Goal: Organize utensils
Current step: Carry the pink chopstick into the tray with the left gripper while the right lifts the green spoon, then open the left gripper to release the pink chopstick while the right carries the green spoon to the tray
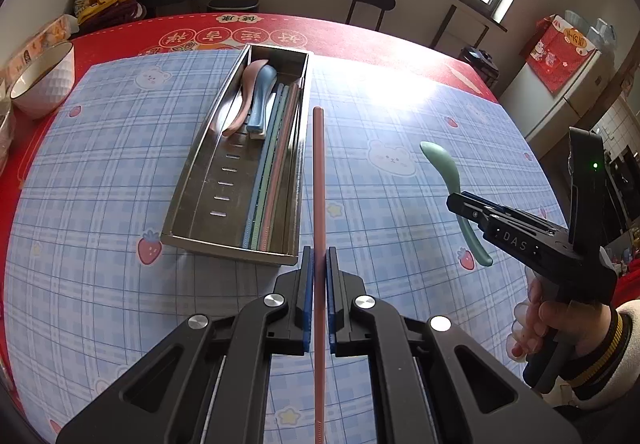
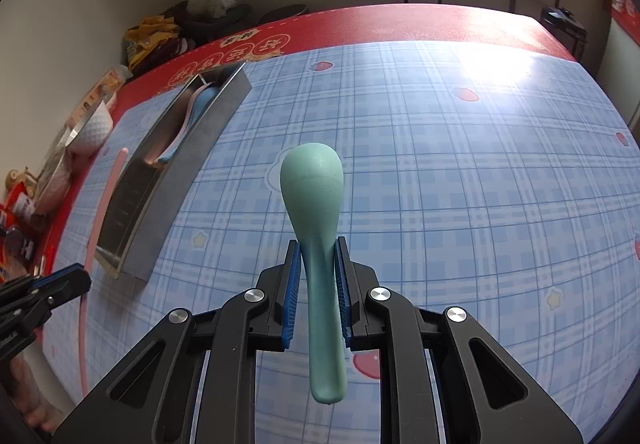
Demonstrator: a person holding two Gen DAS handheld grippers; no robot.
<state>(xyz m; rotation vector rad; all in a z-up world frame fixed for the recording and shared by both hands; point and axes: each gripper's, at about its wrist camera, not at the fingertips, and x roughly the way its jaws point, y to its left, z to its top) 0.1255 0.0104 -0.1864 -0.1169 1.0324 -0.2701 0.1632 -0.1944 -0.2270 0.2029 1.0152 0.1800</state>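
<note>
My left gripper (image 1: pixel 319 258) is shut on a long pink chopstick (image 1: pixel 319 179) that points away along the fingers, just right of the steel utensil tray (image 1: pixel 236 244). The tray holds a pink spoon (image 1: pixel 244 91), a blue spoon (image 1: pixel 262 91) and several chopsticks (image 1: pixel 272 167). My right gripper (image 2: pixel 318 248) is shut on the handle of a green spoon (image 2: pixel 314 179), held above the blue checked mat with its bowl pointing away. In the left wrist view the green spoon (image 1: pixel 442 163) and right gripper (image 1: pixel 454 201) hang to the right of the tray. The tray (image 2: pixel 192 147) lies to the left in the right wrist view.
A white bowl (image 1: pixel 44 79) stands at the table's left edge beside packets and a jar. The blue checked mat (image 1: pixel 380 131) covers a red tablecloth (image 1: pixel 360 35). A stool (image 1: pixel 370 1) and clutter stand beyond the far edge. A hand (image 1: pixel 556 320) holds the right gripper.
</note>
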